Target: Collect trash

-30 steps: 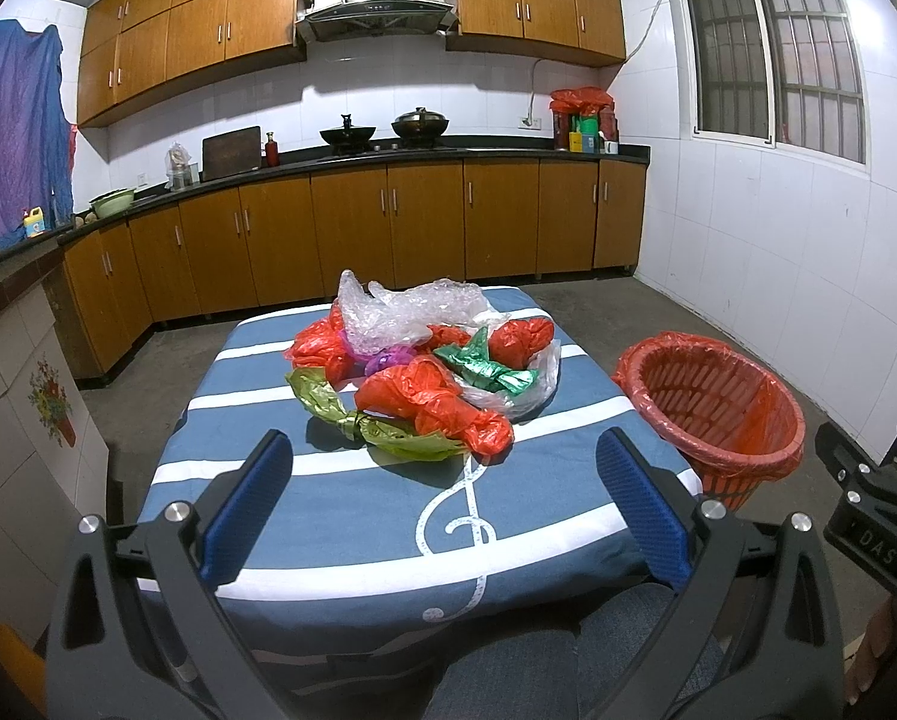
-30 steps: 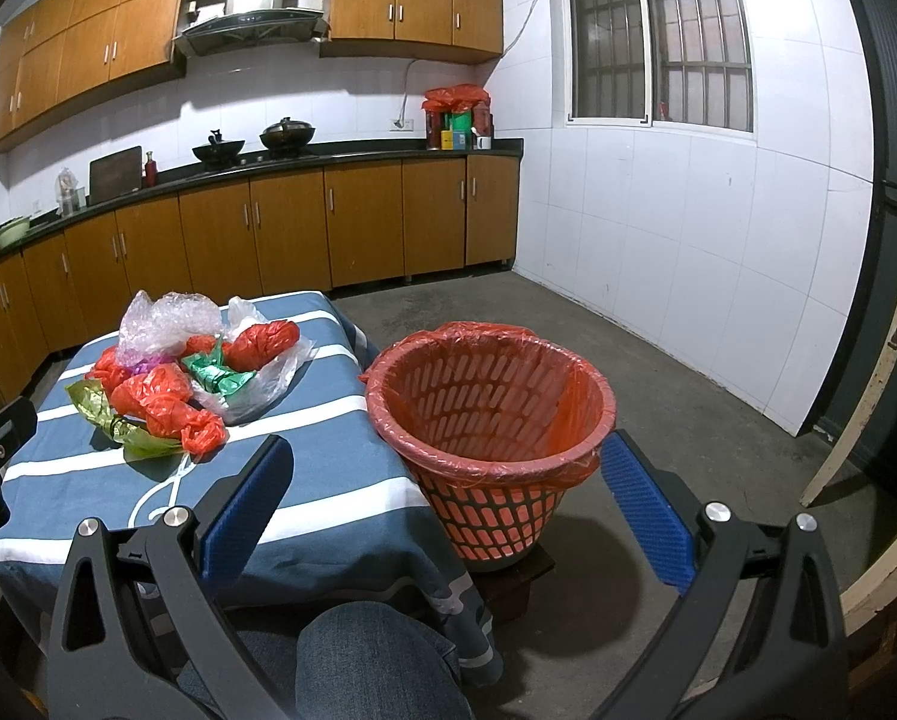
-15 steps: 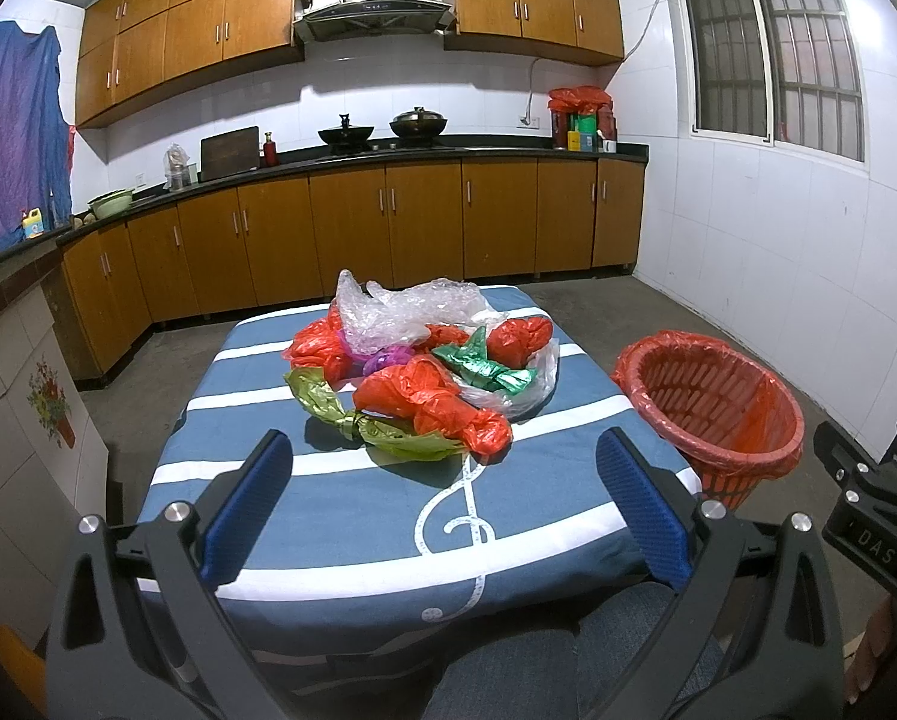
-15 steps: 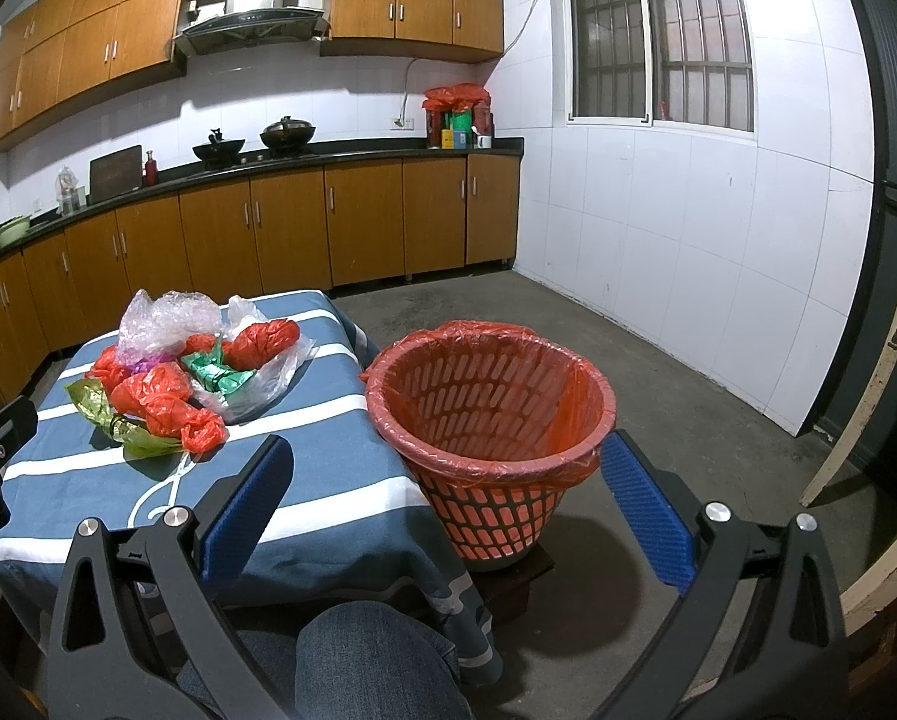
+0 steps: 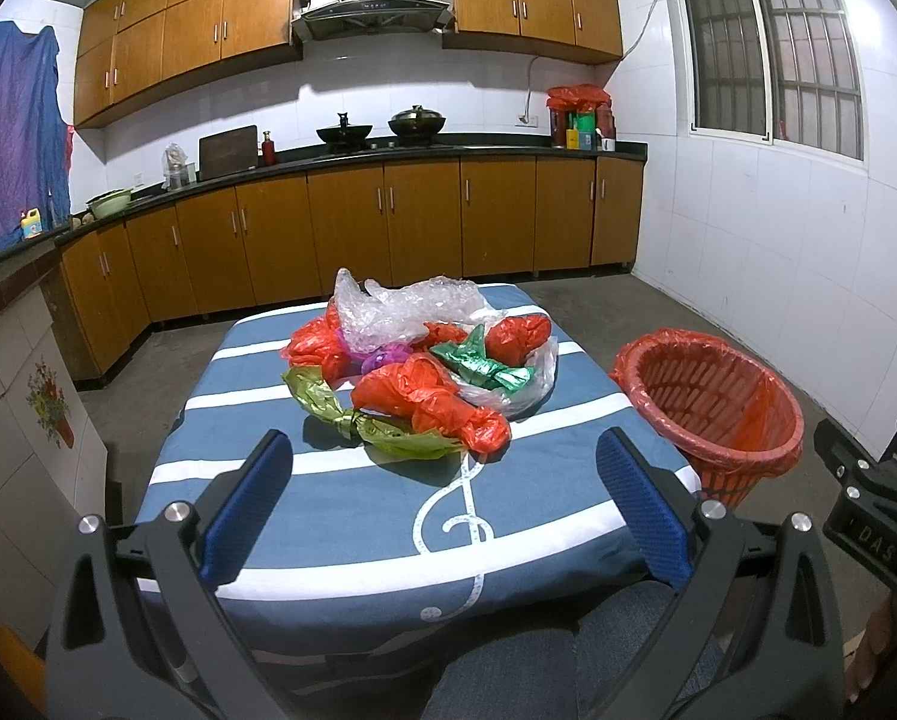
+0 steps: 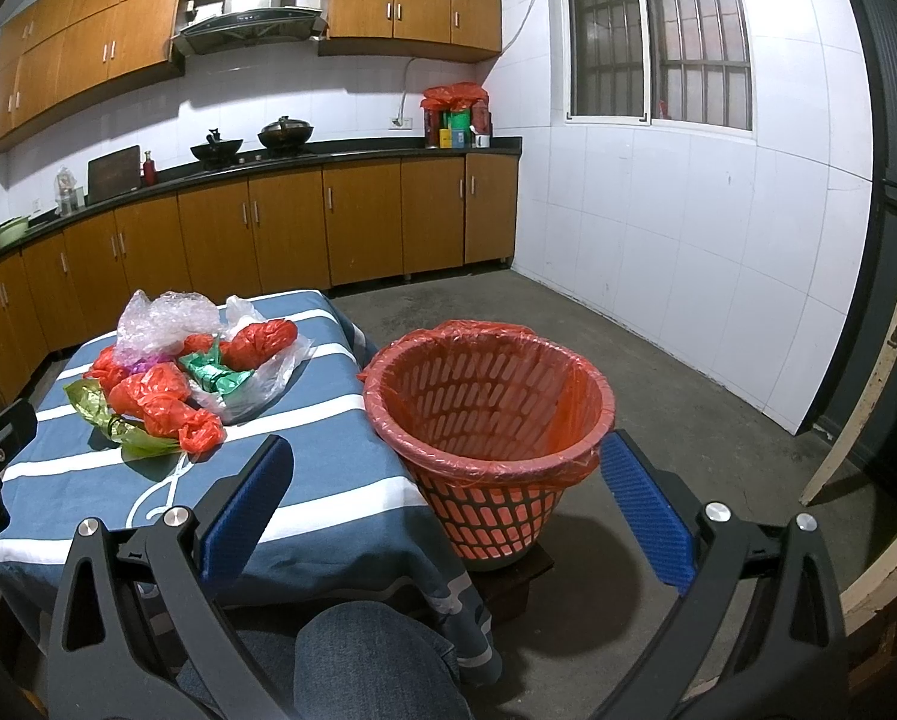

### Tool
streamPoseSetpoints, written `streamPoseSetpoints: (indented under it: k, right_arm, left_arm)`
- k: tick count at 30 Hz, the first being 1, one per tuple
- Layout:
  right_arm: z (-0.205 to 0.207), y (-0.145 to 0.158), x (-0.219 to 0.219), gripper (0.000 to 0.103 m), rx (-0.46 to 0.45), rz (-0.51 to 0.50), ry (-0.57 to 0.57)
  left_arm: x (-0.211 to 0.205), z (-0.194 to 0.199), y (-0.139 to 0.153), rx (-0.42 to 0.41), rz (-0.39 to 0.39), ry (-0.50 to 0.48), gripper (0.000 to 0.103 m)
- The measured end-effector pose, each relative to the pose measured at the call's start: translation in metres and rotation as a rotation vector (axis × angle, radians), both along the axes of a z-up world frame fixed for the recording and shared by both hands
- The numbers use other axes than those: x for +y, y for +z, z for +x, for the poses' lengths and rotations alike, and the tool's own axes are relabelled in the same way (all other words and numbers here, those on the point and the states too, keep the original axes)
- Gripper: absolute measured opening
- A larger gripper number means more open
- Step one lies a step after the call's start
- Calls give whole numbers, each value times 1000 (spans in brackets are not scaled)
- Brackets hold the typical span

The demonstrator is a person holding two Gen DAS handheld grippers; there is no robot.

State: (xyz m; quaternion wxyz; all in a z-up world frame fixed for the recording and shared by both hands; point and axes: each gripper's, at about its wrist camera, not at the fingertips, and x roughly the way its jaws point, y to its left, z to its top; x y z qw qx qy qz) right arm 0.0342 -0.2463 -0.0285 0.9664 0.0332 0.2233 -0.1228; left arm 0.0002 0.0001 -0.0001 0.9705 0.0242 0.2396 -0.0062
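A heap of crumpled plastic bags in red, green and clear lies in the middle of a blue striped table; it also shows in the right wrist view. A red basket lined with a red bag stands on the floor to the table's right, also in the left wrist view. My left gripper is open and empty, held before the table's near edge, short of the heap. My right gripper is open and empty, in front of the basket.
Wooden kitchen cabinets and a dark counter run along the back and left walls. A white tiled wall stands to the right. A pale wooden furniture leg is at far right. The person's knee is below.
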Motion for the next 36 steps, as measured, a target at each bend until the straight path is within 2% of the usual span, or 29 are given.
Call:
streamPoseSetpoints:
  k: [14,20,26,31,36]
  right_arm:
    - [2,-1,0,101,1,0,0]
    - [7,2,5,101,2,-2,5]
    - [10,-2,-3,101,-3,-4,27]
    - [36,-5,12,101,3,6,41]
    - [57,-10,25,101,14,4,75]
  left_arm:
    - [0,0,0,3,-1,3,99]
    - [6,2,-1,7,-11,32,99]
    - [44,22,-8,24,-36,123,99]
    - [84,40,-18,49,-63,205,99]
    - [107,57,-25,60,-63,242,99]
